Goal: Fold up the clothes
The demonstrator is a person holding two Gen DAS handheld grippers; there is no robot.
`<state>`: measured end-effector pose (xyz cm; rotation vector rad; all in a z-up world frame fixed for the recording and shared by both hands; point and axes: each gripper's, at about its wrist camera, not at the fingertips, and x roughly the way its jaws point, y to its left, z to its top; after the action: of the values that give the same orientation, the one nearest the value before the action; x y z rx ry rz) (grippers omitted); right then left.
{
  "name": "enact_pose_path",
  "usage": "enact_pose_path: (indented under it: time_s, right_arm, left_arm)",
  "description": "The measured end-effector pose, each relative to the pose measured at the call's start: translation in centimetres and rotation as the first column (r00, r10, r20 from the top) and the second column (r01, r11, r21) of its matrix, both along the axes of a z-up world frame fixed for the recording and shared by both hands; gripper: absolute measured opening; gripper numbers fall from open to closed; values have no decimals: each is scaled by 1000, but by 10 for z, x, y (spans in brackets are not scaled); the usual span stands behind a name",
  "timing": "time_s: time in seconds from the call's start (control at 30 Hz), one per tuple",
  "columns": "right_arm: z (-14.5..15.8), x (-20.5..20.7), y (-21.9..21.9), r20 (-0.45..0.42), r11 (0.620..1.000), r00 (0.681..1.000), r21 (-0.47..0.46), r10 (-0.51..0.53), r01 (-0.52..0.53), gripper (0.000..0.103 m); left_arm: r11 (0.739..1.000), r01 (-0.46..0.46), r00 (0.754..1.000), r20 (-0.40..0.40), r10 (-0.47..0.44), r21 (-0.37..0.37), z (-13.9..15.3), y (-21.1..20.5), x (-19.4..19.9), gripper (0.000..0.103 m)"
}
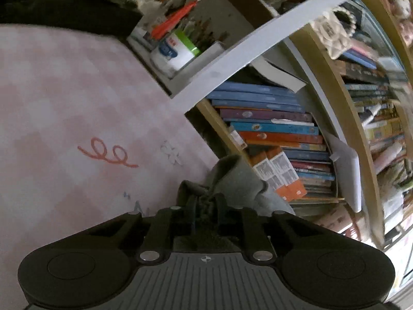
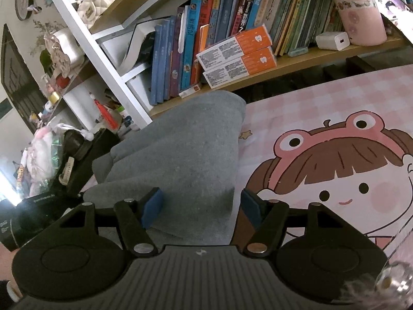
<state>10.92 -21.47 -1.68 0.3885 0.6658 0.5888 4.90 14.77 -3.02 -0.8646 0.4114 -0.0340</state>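
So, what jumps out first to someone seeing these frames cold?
The big cartoon girl in a frog hat printed on the pink checked mat, right of the grey garment. Behind both, a crammed bookshelf. The left tool pinches bunched grey cloth; the right tool hangs open.

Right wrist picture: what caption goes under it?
Open right gripper above folded grey garment on cartoon mat.
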Motion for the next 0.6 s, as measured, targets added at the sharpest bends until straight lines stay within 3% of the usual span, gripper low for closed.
enact_pose_path:
  time_s: [0.07, 0.13, 0.2, 0.23, 0.43, 0.47, 0.57, 0.6]
  right_arm:
    - [-1, 0, -1, -5, 1000, 1000, 5, -1, 1, 66]
    - [-1, 1, -1, -7, 1000, 1000, 7, -2, 2, 66]
    - [-1, 1, -2, -9, 1000, 1000, 10, -4, 4, 66]
    - [-1, 1, -2, -11, 1000, 1000, 11, -5, 5, 66]
    - [-2, 2, -3, -17, 1000, 1000, 19, -10, 11, 67]
    - [-2, 2, -3, -18, 1000, 1000, 20, -11, 12, 67]
    - [-2, 2, -4, -22, 1000, 1000, 24, -14, 15, 68]
    - [-2, 2, -4, -23, 1000, 1000, 25, -15, 16, 68]
  left_arm:
    - [1000, -16, 1000, 9, 16, -13, 1, 2, -3, 21]
    - [999, -36, 999, 18, 37, -41, 1, 7, -6, 42]
    - [993, -89, 995, 37, 92, -75, 2, 12, -12, 85]
    - [990, -110, 992, 51, 115, -86, 2, 14, -15, 88]
    - [999, -11, 998, 56, 14, -49, 3, 5, -6, 86]
    - [999, 10, 998, 62, -7, -40, 3, 2, -5, 80]
    - [998, 57, 996, 71, -58, 16, 7, -6, -3, 25]
    - [997, 61, 993, 102, -65, 40, 11, -9, -7, 20]
